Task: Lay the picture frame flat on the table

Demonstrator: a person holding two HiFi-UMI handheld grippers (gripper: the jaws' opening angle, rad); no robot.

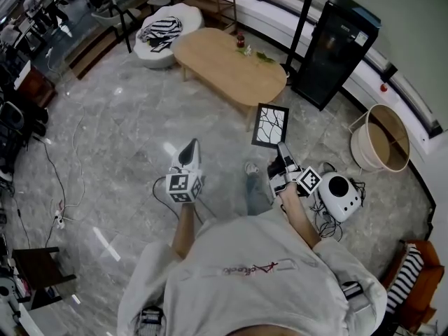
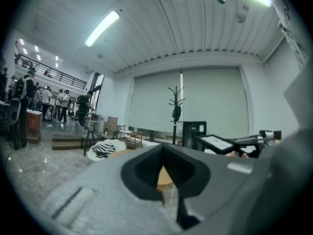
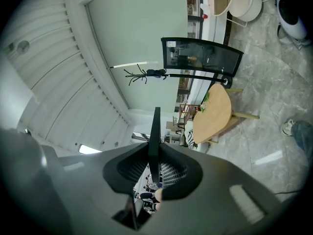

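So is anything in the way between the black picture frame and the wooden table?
Nothing visible. Only bare grey floor lies between the black picture frame, held in the right gripper, and the oval light-wood table. The table's near end looks bare; small red and green decorations sit by its far edge.

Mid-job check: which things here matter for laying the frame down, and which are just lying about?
Job: picture frame, right claw gripping it, wooden table.
Lying about: white pouf, black cabinet, round basket, white device.
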